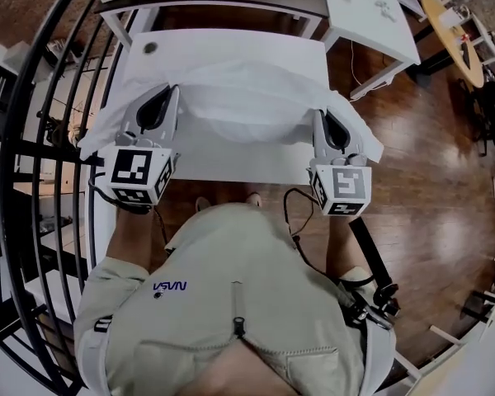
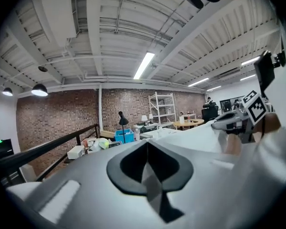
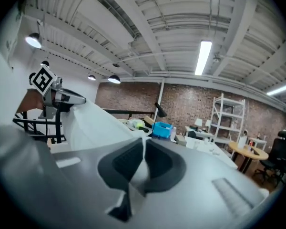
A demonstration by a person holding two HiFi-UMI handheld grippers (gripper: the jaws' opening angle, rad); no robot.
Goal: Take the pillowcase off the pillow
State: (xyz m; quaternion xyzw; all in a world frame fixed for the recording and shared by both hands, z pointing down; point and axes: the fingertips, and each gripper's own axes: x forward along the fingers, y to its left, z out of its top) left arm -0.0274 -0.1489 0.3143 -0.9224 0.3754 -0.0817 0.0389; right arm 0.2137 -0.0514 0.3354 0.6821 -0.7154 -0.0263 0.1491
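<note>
Between left gripper (image 1: 173, 89), right gripper (image 1: 318, 114): pillowcase (image 1: 241, 97), pinched by both.

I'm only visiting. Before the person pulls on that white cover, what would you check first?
1. Left gripper shut on the pillowcase: ok, cloth is pinched between its jaws.
2. Right gripper shut on the other end: ok, cloth is pinched there too.
3. Both ends held at about the same height: ok.
4. Pillow out of the case: cannot tell; a rounded bulge shows in the cloth between the grippers.
5. Table beneath the cloth to catch what drops: ok.
</note>
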